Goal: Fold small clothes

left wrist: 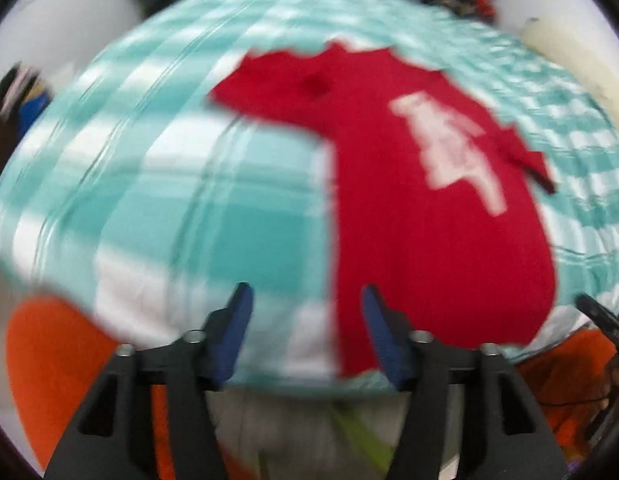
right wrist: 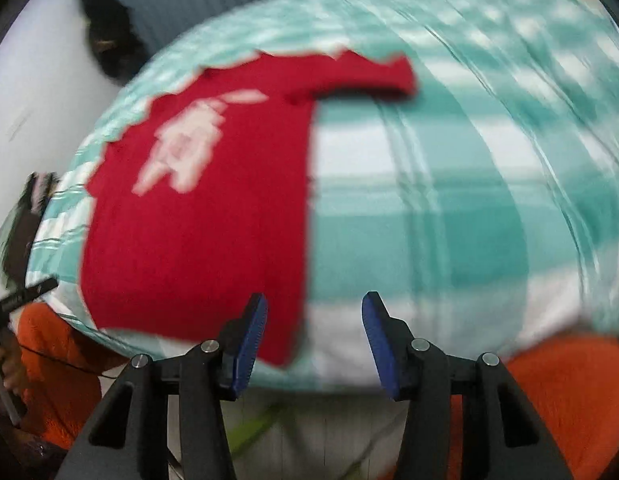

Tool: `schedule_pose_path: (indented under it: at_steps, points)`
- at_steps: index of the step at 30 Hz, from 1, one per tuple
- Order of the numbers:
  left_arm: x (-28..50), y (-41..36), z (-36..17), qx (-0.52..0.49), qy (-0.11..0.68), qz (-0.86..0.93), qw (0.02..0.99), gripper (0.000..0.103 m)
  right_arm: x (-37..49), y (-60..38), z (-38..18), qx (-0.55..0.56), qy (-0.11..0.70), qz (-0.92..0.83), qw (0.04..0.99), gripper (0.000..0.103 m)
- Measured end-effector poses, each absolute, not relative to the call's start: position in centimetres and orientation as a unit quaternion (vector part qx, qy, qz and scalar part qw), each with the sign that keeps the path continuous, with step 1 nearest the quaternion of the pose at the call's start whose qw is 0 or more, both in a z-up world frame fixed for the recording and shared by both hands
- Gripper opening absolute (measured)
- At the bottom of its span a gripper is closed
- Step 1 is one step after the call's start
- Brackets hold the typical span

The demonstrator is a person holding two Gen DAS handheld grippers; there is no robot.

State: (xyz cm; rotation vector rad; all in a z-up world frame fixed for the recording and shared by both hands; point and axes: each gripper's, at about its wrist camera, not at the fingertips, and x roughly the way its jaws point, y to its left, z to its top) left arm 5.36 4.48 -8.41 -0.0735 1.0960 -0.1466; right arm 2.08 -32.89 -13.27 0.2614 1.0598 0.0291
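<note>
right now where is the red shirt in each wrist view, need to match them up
Left wrist view: the red shirt fills the centre-right, its hem by the right blue finger, one sleeve reaching upper left.
Right wrist view: the red shirt fills the centre-left, its hem by the left blue finger, one sleeve reaching upper right.
Shared landmark: the white print on the shirt's chest, over the teal checked cloth.

A home bedroom, by the look of it: a bed spread with a teal-and-white checked sheet [left wrist: 181, 200], pale walls [right wrist: 33, 92] close around it, a grey pleated curtain [right wrist: 181, 4] behind. Dark clothing or bags heaped [left wrist: 461, 0] at the far corner, blurred. Orange fabric [right wrist: 569, 392] along the near edge.
</note>
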Motion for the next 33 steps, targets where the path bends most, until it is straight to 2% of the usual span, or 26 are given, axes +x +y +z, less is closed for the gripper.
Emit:
schedule_pose_path:
  at_steps: [3,5,8,10,15,17,22,28,33]
  points:
    - [7.2,0.1,-8.0,-0.016,0.493,-0.116,0.862,0.064,4.6,-30.3,-13.4,0.117,0.475,0.056,0.87,0.05]
    - [8.3,-1.8,-9.3,-0.003,0.479,-0.127,0.869,0.069,6.0,-28.2,-14.3,0.091,0.461,0.078,0.88,0.05]
    - [9.3,-2.4,-12.2,0.02,0.502,-0.117,0.857,0.07,7.3,-26.3,-17.2,0.052,0.473,0.083,0.875,0.048]
    - [9.4,-1.6,-14.8,0.03,0.526,-0.094,0.844,0.07,7.3,-26.7,-18.8,0.043,0.486,0.077,0.87,0.047]
    - [7.1,0.1,-14.6,0.06,0.513,-0.103,0.85,0.071,5.8,-28.5,-18.6,0.044,0.493,0.052,0.867,0.047]
    - [6.6,0.2,-14.7,0.076,0.524,-0.078,0.845,0.079,5.4,-29.0,-18.4,0.056,0.503,0.05,0.861,0.047]
    - [4.6,4.4,-13.8,-0.007,0.528,-0.045,0.848,0.08,5.3,-31.0,-15.5,0.051,0.506,0.017,0.861,0.05]
    - [5.7,9.0,-13.4,-0.088,0.511,0.017,0.855,0.08,15.2,-30.3,-12.2,-0.123,0.439,0.031,0.89,0.053]
    - [5.7,10.2,-14.4,-0.099,0.523,0.045,0.846,0.08,23.9,-26.8,-16.7,-0.287,0.434,0.043,0.853,0.052]
